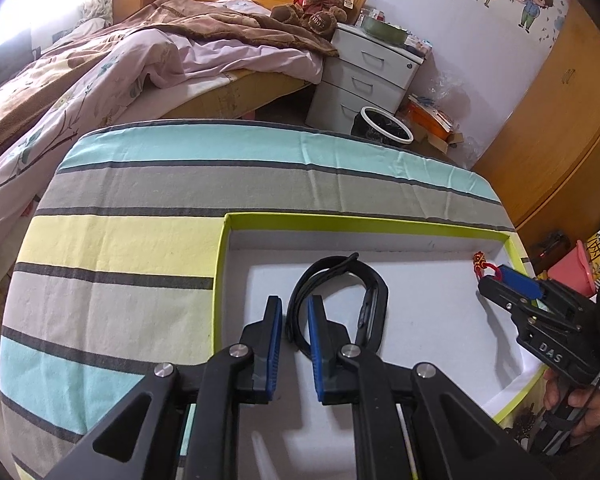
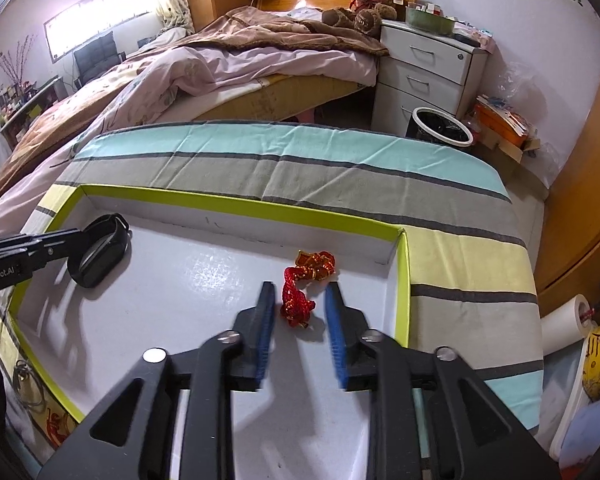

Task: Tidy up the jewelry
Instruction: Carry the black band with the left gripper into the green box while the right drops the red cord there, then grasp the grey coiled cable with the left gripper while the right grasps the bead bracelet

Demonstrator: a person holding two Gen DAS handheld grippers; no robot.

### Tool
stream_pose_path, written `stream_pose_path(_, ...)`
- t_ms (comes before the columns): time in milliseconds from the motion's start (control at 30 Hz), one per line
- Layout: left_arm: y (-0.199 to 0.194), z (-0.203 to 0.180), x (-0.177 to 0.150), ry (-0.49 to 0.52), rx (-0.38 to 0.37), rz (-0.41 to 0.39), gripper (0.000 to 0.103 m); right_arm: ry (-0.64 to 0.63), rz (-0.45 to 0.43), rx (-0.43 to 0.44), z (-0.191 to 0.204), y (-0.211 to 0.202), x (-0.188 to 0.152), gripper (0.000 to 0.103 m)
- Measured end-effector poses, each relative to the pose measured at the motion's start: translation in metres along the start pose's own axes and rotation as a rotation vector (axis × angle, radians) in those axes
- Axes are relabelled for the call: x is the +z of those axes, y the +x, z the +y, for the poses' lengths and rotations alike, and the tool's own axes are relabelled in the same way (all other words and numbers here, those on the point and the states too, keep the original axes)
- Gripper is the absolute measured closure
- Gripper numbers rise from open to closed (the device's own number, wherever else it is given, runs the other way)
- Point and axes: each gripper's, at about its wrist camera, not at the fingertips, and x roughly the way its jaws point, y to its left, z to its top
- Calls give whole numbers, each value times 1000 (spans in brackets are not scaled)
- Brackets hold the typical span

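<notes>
My left hand-held gripper [image 1: 293, 309] clamps the black rubbery watch band [image 1: 340, 280] at the white tray's [image 2: 236, 204] nine o'clock. My right hand-held gripper [image 2: 299, 295] stands apart around the red braided charm [image 2: 298, 300], near three o'clock.

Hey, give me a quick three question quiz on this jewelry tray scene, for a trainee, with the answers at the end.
1. True or false: the right gripper is clamped on the red knotted charm.
2. What does the left gripper grip? A) black wristband B) silver ring C) pearl necklace
3. Fill in: the white tray has a ____ rim.
Key: 1 false, its jaws stand open around it; 2 A; 3 green.
</notes>
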Motion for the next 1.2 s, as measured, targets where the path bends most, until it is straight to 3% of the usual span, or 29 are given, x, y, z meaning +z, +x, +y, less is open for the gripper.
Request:
stream_pose_path(133, -13, -2, -3, -1, -16, -23, 85, 6, -37, 18, 0, -14, -2, 59)
stream_pose_path(300, -45, -5, -13, 6, -90, -66, 58, 11, -108, 42, 1, -50, -13, 59)
stream_pose_path(433, -73, -5, -29, 5, -107, -107, 58, 45, -147, 63, -7, -80, -30, 50)
stream_pose_path(567, -94, 2, -56, -9, -117, -126, 57, 98, -167, 87, -15, -105, -60, 50)
stream_pose_path(867, -118, 18, -110, -53, -74, -138, 56, 182, -100, 90, -11, -115, -125, 49)
stream_pose_path(967, -122, 21, -124, -52, -53, -141, 56, 190, -95, 112, -5, -112, -136, 49)
stream_pose_path(1067, -121, 27, -132, -67, -63, -117, 44, 180, -81, 99, 2, -109, -138, 49)
stream_pose_path(1200, -119, 33, -142, -79, -56, -93, 44, 155, -75, 70, 10, -104, -135, 49)
